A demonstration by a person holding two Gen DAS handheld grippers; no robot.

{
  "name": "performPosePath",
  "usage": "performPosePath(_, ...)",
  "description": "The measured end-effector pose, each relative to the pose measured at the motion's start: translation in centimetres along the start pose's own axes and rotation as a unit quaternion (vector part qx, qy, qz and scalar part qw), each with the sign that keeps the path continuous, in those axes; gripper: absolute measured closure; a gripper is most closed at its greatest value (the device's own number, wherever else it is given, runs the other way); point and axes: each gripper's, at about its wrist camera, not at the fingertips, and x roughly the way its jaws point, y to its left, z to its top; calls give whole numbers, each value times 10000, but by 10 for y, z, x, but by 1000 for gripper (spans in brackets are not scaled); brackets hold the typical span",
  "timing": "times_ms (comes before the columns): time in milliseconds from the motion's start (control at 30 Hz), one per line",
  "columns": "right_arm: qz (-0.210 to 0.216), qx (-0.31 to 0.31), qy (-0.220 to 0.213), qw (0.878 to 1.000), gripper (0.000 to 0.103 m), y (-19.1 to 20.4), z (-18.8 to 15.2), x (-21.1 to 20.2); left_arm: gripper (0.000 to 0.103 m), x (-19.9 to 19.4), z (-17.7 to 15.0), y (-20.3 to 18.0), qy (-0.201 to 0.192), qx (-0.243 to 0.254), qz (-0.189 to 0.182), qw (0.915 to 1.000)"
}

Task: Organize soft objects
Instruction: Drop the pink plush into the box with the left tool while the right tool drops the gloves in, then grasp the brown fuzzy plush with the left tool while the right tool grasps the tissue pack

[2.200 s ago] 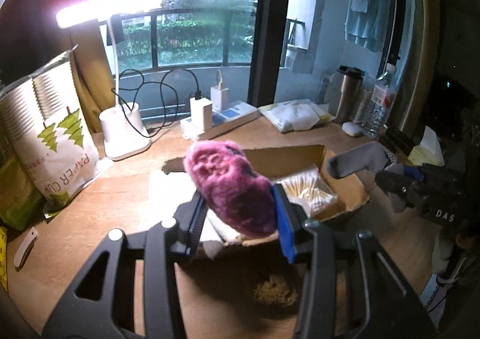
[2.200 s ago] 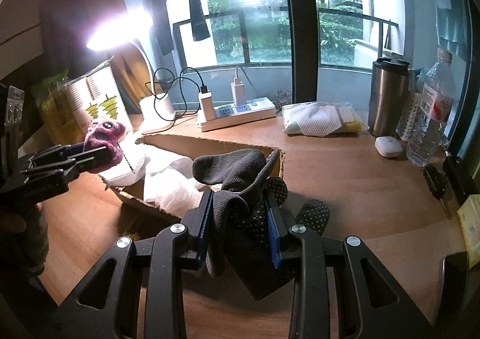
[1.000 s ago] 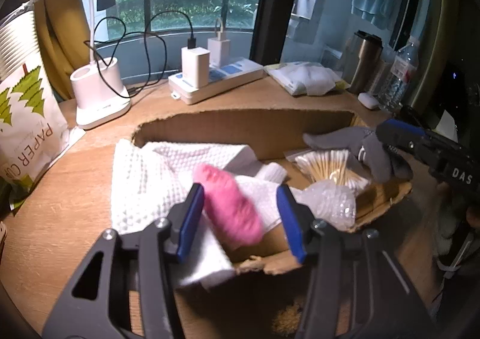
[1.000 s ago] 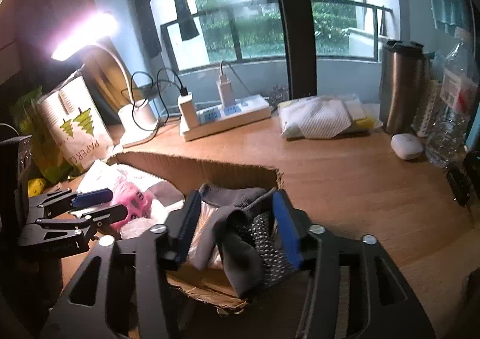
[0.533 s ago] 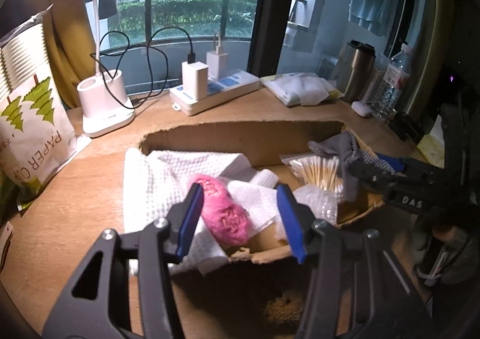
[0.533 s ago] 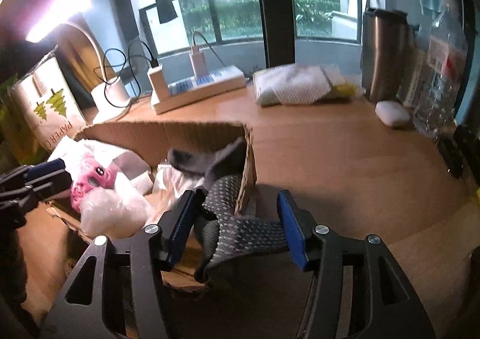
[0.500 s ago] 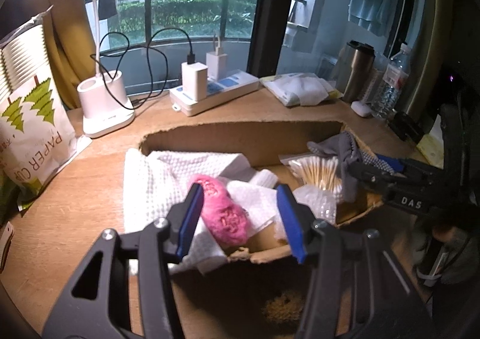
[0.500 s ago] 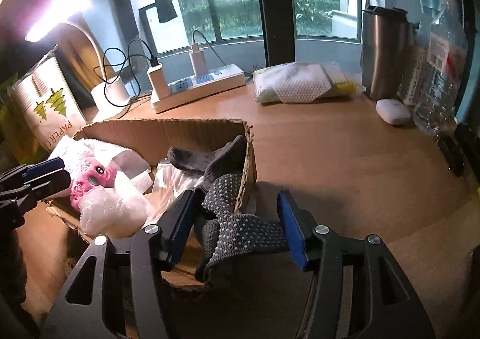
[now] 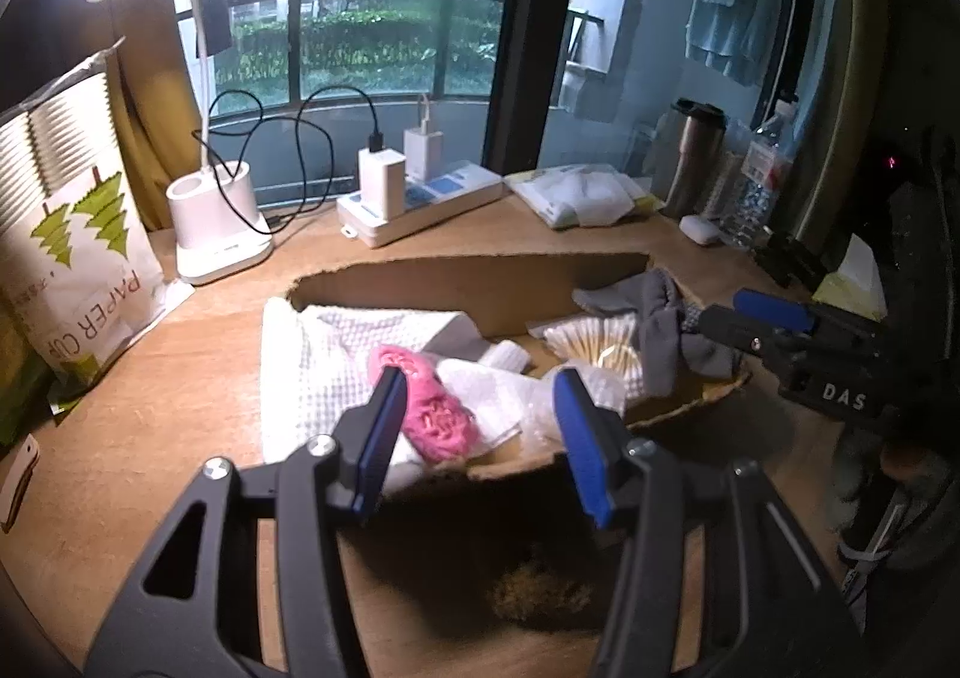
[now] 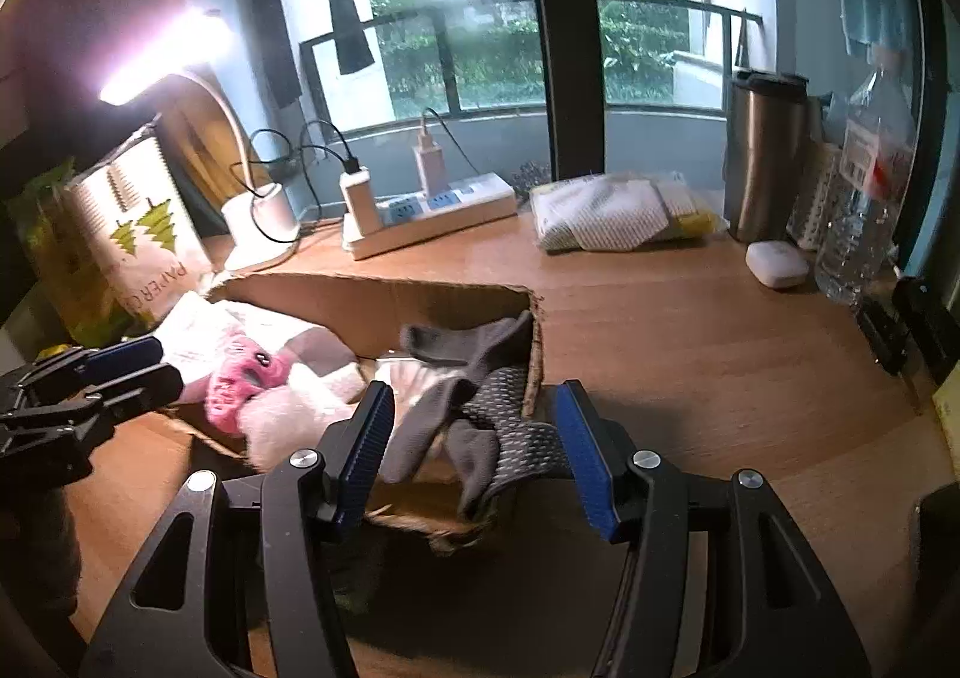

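A shallow cardboard box (image 9: 480, 282) (image 10: 384, 294) sits on the wooden desk. A pink plush toy (image 9: 429, 411) (image 10: 240, 381) lies inside at its near left on a white waffle cloth (image 9: 324, 360). Grey dotted gloves (image 10: 480, 408) (image 9: 663, 330) hang over the box's right rim. A pack of cotton swabs (image 9: 594, 336) lies in the box. My left gripper (image 9: 480, 438) is open and empty just in front of the plush. My right gripper (image 10: 474, 450) is open and empty over the gloves.
A lit desk lamp (image 9: 210, 222), a power strip with chargers (image 9: 420, 201), a paper-cup bag (image 9: 66, 270), a folded white cloth pack (image 10: 612, 213), a steel tumbler (image 10: 762, 150), a water bottle (image 10: 864, 192) and a white earbud case (image 10: 777, 264) stand around the box.
Both grippers opened and let go: the plush toy and the gloves now lie in the box. Both grippers have pulled back a little toward the near edge.
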Motion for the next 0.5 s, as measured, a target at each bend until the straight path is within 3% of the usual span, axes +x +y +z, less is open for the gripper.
performPosePath(133,63,-114,-91,9999,44,12,1,-14,47,-11,-2,-1,-108,-13,-15,9999)
performPosePath(200,97,-148,-120,9998,44,17,1,-19,29,-18,-4,-1,-170,-50,-42,9998)
performPosePath(500,175,-400,-156,9989,43,44,-4,-35,28,-39,-18,5,-265,-153,-151,9994)
